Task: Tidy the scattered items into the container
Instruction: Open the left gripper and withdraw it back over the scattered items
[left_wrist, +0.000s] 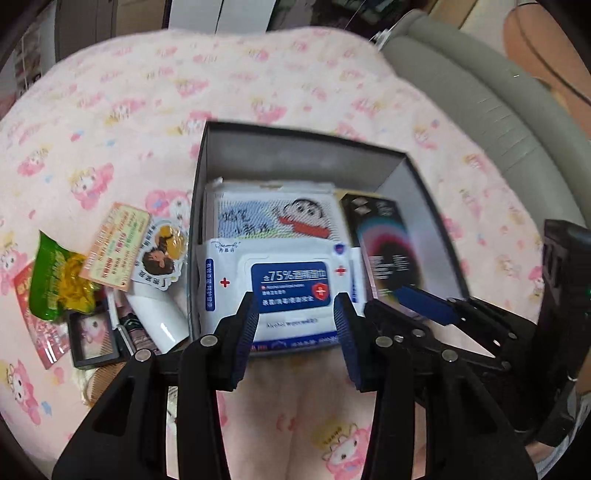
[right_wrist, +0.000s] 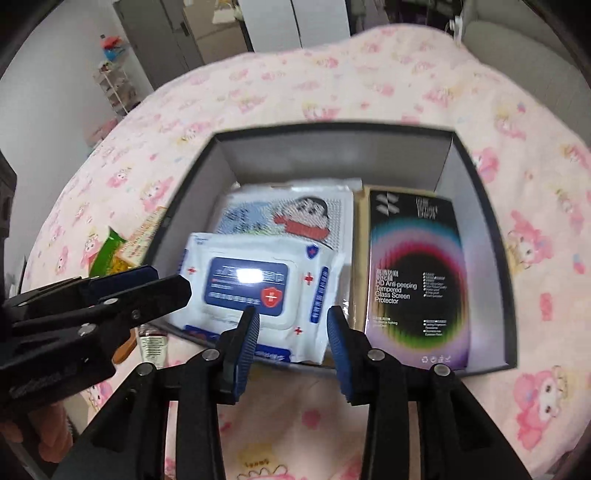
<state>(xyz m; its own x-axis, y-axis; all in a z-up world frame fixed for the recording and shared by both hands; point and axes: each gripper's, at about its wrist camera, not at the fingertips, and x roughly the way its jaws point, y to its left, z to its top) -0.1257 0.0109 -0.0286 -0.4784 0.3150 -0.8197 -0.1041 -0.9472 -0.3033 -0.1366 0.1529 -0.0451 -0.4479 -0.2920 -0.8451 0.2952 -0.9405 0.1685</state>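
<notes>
Left gripper (left_wrist: 295, 325): nearest the lens in the left wrist view, at the lower middle of the frame; its blue-padded fingers (left_wrist: 245, 332) stood apart with nothing between them, hovering over the near edge of the box.
Right gripper (right_wrist: 291, 332): lower middle of the right wrist view, jaws likewise apart and empty, above the near wall of the box.
Bedspread (left_wrist: 129, 110): pink, printed with cartoon figures, filling most of both frames under everything else.
Box (right_wrist: 491, 236): the container, dark outside and grey inside, open-topped, at the centre of both views.
Screen protector box (right_wrist: 417, 273): black with coloured rings, lying flat along the right side of the container.
Wipes pack (left_wrist: 280, 284): white with a blue label, resting at the near left inside the container, overlapping a cartoon-printed pouch (left_wrist: 273, 218) behind it.
Scattered pile (left_wrist: 92, 288): left of the container on the bedspread, at the lower left of the left wrist view; it held a green snack packet (left_wrist: 59, 280), a peach card (left_wrist: 114, 243), a sticker (left_wrist: 159, 254), a white tube-shaped item (left_wrist: 155, 317) and a small dark case (left_wrist: 94, 339), touching or overlapping one another.
Step in hand: judged as between placements, three things already in and both grippers free.
Next move: probably the left gripper swinging towards the pile; the flat card and sticker would need an edge pinch, the tube a grasp across its width.
</notes>
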